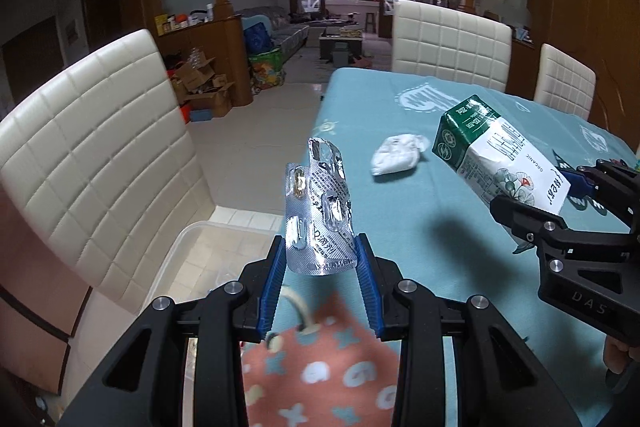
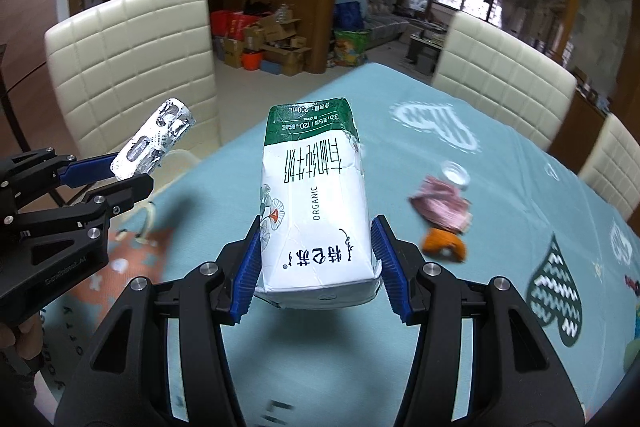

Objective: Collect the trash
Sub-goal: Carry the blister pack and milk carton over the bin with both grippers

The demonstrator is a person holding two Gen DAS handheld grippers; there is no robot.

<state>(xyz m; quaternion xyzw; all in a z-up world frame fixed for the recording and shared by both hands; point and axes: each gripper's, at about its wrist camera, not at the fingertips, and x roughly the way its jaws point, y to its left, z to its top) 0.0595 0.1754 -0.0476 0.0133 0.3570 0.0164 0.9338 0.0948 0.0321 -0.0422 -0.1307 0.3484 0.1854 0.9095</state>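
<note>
My left gripper (image 1: 322, 247) is shut on a silver pill blister pack (image 1: 320, 211) and holds it upright above the table's left edge; it also shows in the right wrist view (image 2: 154, 147). My right gripper (image 2: 316, 247) is shut on a white and green milk carton (image 2: 314, 203), held above the teal tablecloth (image 2: 500, 187); the carton shows at the right of the left wrist view (image 1: 500, 155). A crumpled white tissue (image 1: 396, 155) lies on the table. A pink wrapper (image 2: 442, 205), an orange peel (image 2: 444, 245) and a small clear cap (image 2: 454, 173) lie to the right.
A clear plastic bin (image 1: 188, 251) sits below the table's left edge beside a white padded chair (image 1: 100, 155). A salmon patterned bag (image 1: 320, 371) with a handle lies under my left gripper. More white chairs (image 2: 504, 75) stand at the far side.
</note>
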